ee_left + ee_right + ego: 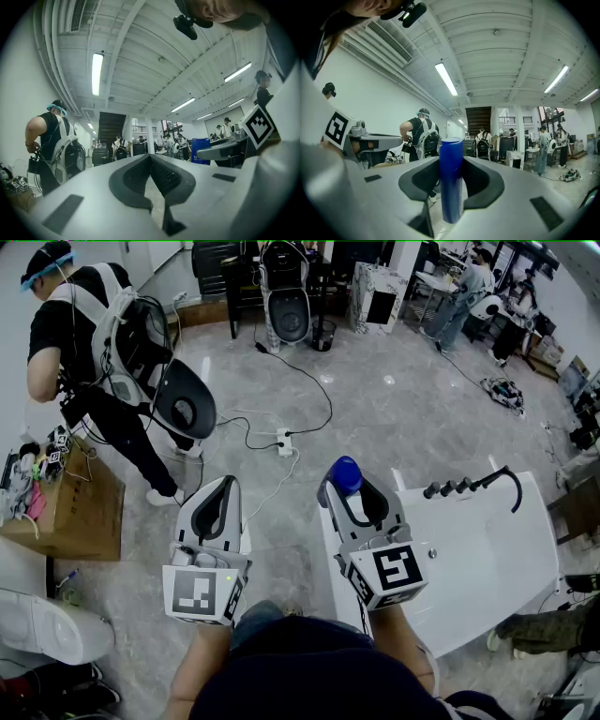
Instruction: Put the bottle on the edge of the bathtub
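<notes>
Right gripper (pixel 349 487): fingers gripping upright blue bottle (pixel 346 474) by bathtub (pixel 487 559); left gripper (pixel 223 486): fingers closed, empty

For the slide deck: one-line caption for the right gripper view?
Right gripper holding the blue bottle upright between its jaws.

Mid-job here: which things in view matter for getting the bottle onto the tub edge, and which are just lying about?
For the job:
blue bottle, clamped in the right gripper
white bathtub, its edge the target

Lying about:
left gripper, shut and empty
cardboard box
power strip on the floor
</notes>
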Demonstrator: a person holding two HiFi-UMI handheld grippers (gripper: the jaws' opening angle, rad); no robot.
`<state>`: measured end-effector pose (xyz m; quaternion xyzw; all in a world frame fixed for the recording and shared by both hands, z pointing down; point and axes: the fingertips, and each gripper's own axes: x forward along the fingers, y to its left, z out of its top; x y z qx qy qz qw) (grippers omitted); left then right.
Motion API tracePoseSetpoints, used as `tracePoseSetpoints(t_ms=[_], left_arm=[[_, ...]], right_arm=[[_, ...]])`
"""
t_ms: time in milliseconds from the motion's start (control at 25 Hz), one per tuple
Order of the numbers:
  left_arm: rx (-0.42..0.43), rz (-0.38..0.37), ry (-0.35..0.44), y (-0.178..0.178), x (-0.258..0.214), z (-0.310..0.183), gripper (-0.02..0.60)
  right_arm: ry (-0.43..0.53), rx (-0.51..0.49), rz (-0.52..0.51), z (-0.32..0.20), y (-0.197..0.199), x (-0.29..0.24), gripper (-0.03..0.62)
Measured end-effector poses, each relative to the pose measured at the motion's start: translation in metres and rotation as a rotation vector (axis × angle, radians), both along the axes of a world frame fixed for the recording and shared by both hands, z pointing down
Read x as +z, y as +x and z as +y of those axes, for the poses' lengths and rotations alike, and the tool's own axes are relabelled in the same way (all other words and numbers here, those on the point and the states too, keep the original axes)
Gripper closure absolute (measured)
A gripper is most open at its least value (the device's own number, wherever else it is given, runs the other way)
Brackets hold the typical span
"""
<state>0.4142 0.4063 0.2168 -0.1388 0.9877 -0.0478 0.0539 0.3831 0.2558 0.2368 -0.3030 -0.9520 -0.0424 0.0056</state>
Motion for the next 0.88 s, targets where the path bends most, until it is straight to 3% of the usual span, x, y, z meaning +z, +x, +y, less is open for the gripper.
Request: tracePoseSetpoints(t_ms=[240, 480, 880], left_arm=[[0.006, 0.003, -0.002, -0.020, -0.001, -0.012, 0.560], [0.018, 0.026, 0.010, -0.056, 0.014, 0.010, 0.560], [0.103, 0.038, 0.015, -0.187, 0.019, 0.054, 0.560]], right_arm=[[-0.016, 0.002, 0.015, -0.014, -0.020, 0.000, 0.433], [-0.017, 0.035, 0.025, -0.002, -0.054, 0.010, 0.433], [-0.027, 0.084, -0.001, 0.044, -0.176, 0.005, 0.433]])
